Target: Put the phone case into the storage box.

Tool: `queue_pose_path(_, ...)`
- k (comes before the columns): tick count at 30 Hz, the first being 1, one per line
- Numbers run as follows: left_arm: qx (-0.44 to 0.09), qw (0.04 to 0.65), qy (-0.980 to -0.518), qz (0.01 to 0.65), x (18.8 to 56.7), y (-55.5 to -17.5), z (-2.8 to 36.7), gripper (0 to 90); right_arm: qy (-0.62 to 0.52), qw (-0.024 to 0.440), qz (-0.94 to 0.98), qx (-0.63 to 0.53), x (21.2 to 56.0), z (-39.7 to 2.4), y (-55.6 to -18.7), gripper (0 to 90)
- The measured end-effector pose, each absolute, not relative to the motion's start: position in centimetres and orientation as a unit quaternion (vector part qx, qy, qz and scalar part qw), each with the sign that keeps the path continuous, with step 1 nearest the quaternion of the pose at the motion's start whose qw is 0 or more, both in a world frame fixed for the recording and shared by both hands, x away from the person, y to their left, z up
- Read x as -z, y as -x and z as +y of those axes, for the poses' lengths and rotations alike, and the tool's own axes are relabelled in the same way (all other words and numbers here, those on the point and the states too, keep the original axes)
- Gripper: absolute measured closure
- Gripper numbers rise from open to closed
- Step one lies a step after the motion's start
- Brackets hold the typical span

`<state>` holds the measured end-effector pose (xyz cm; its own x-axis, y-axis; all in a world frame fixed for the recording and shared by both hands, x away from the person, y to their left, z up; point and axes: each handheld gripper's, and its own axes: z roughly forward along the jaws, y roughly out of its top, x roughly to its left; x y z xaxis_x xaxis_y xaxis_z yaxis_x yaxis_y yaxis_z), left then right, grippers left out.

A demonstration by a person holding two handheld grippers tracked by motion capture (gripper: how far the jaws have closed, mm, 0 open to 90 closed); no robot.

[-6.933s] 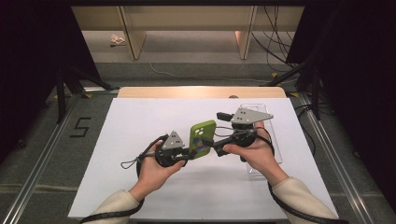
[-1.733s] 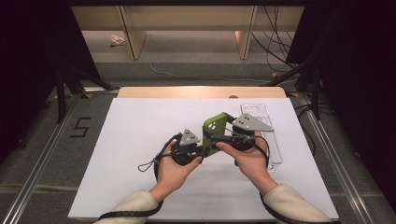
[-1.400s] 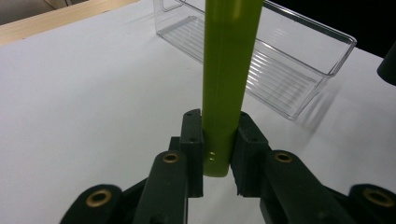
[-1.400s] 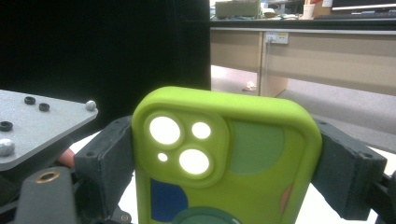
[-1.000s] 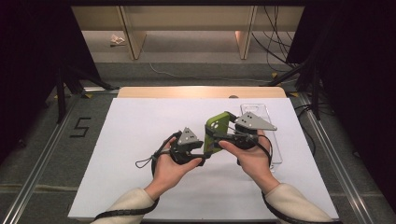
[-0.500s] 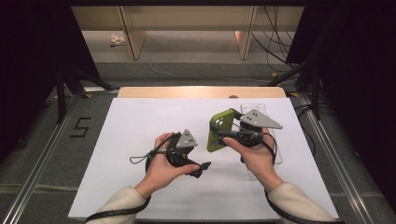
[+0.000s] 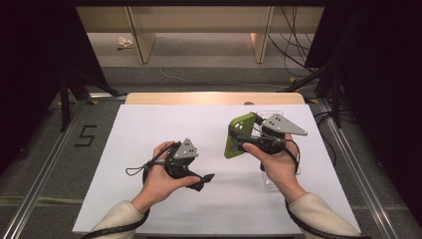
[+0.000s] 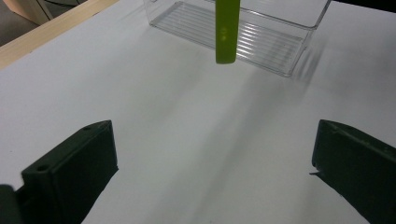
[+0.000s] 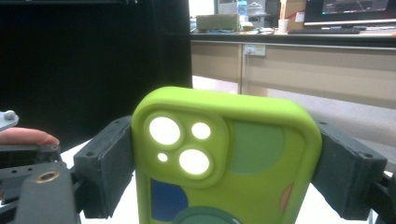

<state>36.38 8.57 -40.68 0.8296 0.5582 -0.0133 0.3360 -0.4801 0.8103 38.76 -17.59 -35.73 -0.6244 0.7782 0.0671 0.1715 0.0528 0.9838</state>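
The phone case (image 7: 238, 136) is clamped upright across its width by the right gripper (image 7: 242, 143); the bin (image 7: 297, 172) lies at its 4 o'clock. The left gripper (image 7: 208, 178), jaws just spread and empty, is held at 8 o'clock.

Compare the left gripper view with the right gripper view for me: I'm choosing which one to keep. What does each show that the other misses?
Left gripper view: the clear plastic tray on the white table, seen between that gripper's wide-open fingers, which have just been opening with nothing between them.

Right gripper view: the phone case's camera cut-outs and coloured patches, with the right gripper pressing both sides, and a desk behind.

Both: the green phone case, edge-on from the left.
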Motion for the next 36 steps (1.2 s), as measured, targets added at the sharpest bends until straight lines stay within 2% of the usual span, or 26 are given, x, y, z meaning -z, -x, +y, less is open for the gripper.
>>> queue_pose_path(36, -0.145, 0.445, -0.841, 0.270, 40.6, -35.7, 11.9, 0.0, -0.369, 0.284, 0.654, -0.595, 34.4, -20.0, -39.4, 16.8)
